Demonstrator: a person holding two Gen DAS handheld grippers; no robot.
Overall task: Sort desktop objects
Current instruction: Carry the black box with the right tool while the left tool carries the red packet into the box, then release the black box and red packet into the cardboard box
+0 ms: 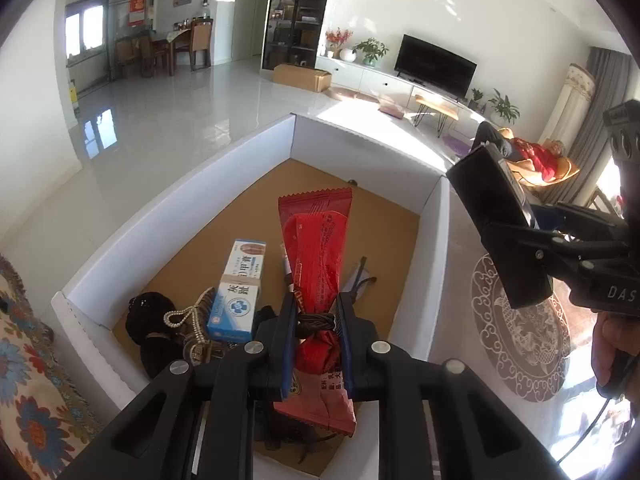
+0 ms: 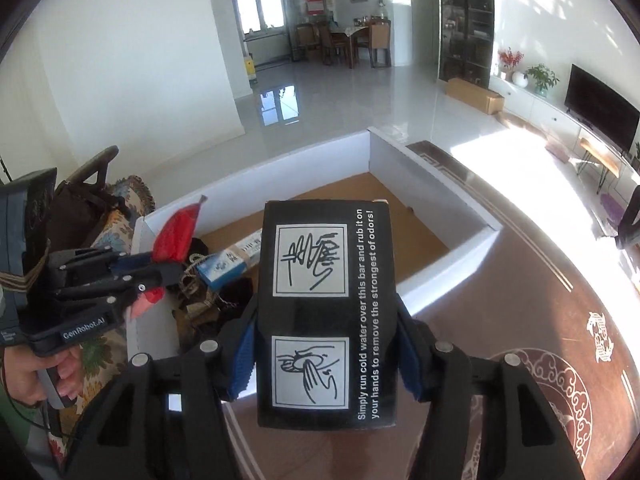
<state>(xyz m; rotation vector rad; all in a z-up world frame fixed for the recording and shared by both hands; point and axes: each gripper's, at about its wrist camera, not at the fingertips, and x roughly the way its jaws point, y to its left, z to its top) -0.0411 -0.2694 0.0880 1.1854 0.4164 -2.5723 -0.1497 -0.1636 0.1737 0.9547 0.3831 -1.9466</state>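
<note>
A white-walled cardboard box point(image 1: 256, 148) sits beside a patterned brown table point(image 2: 540, 320).

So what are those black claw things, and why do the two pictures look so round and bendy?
The claws are grabbing tools, and a person holds one in each hand. Each tool carries a small wide-eyed camera looking out along its fingers, which bends the picture. One picture comes from the left gripper; it is squeezing a red snack packet with a dark cord wound round it. The other comes from the right gripper, which grips a black box printed with hand-washing drawings. Below them sits a white cardboard box holding a blue and white medicine carton, pearl beads and some dark things.
</note>
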